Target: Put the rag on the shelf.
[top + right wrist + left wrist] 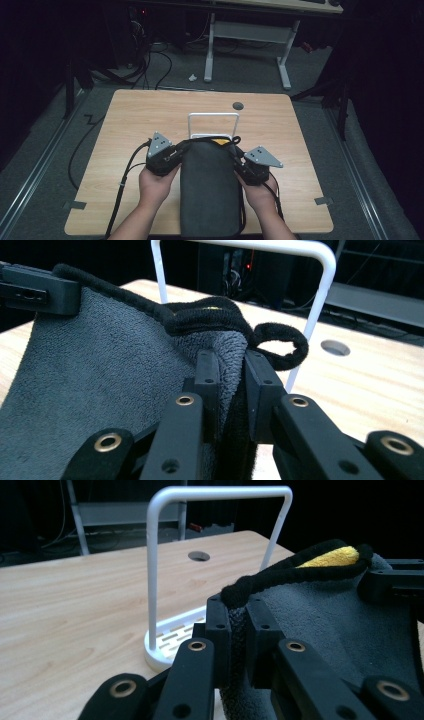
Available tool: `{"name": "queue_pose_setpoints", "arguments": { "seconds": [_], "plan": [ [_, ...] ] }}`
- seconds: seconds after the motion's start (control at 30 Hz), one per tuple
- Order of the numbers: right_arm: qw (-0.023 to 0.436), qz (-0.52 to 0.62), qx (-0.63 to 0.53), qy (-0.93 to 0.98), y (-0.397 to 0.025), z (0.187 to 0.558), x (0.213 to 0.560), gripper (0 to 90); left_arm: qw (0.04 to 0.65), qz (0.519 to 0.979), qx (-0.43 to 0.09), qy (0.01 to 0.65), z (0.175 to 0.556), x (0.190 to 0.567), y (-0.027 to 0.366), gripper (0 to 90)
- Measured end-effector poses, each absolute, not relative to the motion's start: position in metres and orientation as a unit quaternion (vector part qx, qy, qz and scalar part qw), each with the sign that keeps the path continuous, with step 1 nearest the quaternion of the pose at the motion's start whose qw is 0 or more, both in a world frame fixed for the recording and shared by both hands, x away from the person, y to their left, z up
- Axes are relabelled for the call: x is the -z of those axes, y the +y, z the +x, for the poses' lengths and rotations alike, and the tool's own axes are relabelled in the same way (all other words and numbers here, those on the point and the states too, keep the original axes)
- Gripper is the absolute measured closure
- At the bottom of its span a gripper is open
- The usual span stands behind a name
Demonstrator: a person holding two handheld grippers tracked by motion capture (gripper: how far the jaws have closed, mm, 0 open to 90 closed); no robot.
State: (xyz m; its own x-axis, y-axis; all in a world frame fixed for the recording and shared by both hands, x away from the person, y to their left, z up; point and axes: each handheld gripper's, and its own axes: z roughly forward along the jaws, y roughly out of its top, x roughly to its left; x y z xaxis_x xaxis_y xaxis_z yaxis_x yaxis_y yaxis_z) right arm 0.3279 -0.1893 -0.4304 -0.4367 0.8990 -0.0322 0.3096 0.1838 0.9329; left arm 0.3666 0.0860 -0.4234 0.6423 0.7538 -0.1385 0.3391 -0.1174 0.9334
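A dark grey towel (210, 187) with a black hem and a yellow underside (332, 557) lies lengthwise on the table, its near end hanging over the front edge. My left gripper (175, 150) is shut on the towel's far left corner (239, 625). My right gripper (237, 157) is shut on the far right corner (231, 375), where a black hanging loop (280, 347) sticks out. Just beyond the towel's far edge stands a white wire rack (214, 125), an upright bar frame (215, 492) on a slotted base (175, 637).
The wooden table (130, 130) has a round cable hole (238, 105) behind the rack. A second desk with white legs (285, 60) stands farther back on the grey floor. Black cables trail off the table's left side.
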Motion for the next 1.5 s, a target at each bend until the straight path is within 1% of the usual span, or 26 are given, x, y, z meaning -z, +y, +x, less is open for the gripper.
{"name": "queue_pose_setpoints", "arguments": {
  "seconds": [0.33,0.7,1.0,1.17,1.5],
  "plan": [
    [0.34,0.413,-0.492,0.687,-0.192,0.33,0.4,79.0,0.571,0.707,-0.213,0.359,0.37,0.39,0.085,82.8],
    [0.359,0.405,-0.515,0.664,-0.195,0.337,0.363,78.8,0.59,0.696,-0.242,0.33,0.376,0.349,0.084,82.9],
    [0.376,0.39,-0.532,0.651,-0.194,0.342,0.338,78.8,0.602,0.684,-0.261,0.319,0.382,0.324,0.086,82.9],
    [0.381,0.387,-0.537,0.646,-0.193,0.345,0.329,78.7,0.604,0.682,-0.267,0.314,0.384,0.315,0.087,82.9],
    [0.384,0.391,-0.536,0.642,-0.194,0.354,0.327,78.7,0.604,0.682,-0.27,0.31,0.392,0.313,0.084,82.9]
  ]
}}
